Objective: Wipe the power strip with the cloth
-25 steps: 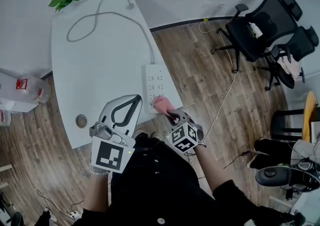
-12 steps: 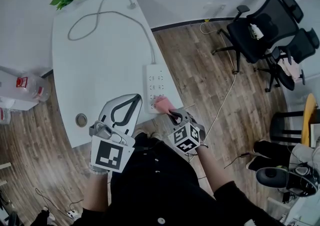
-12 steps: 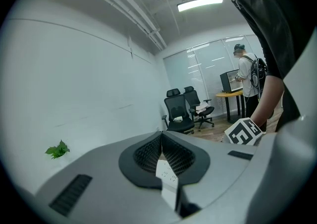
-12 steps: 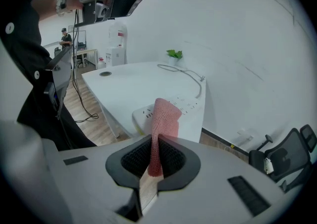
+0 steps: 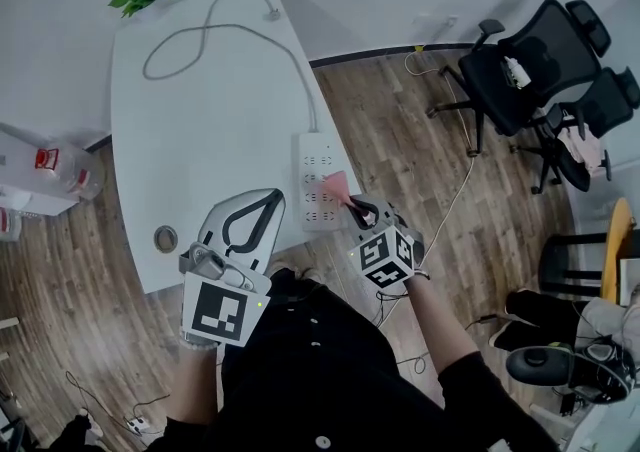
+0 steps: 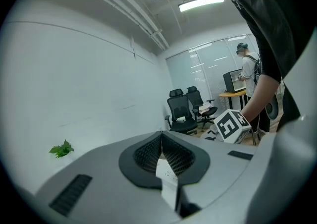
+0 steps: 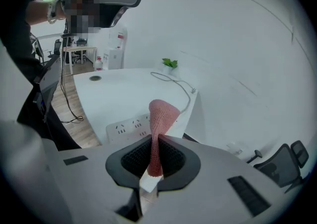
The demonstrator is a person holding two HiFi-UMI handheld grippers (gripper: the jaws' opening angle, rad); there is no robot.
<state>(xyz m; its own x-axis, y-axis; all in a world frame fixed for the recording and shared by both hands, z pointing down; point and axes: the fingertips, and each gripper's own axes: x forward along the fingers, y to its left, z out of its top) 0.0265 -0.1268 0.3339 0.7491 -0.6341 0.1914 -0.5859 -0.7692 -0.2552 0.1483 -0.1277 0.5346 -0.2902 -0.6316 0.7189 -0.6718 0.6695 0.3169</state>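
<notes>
Your right gripper [image 5: 350, 206] is pinching the pink cloth [image 5: 336, 185] tight. The free end pokes past the tips, over the near part of the power strip [image 5: 312, 152] lying straight ahead of it. Your left gripper [image 5: 268, 202] is pressed together on nothing, off to the strip's left. I'd tip the right one down so more cloth lies flat, then drag long passes toward the cord end, maybe pinning the strip with the left tips so it doesn't skate.
</notes>
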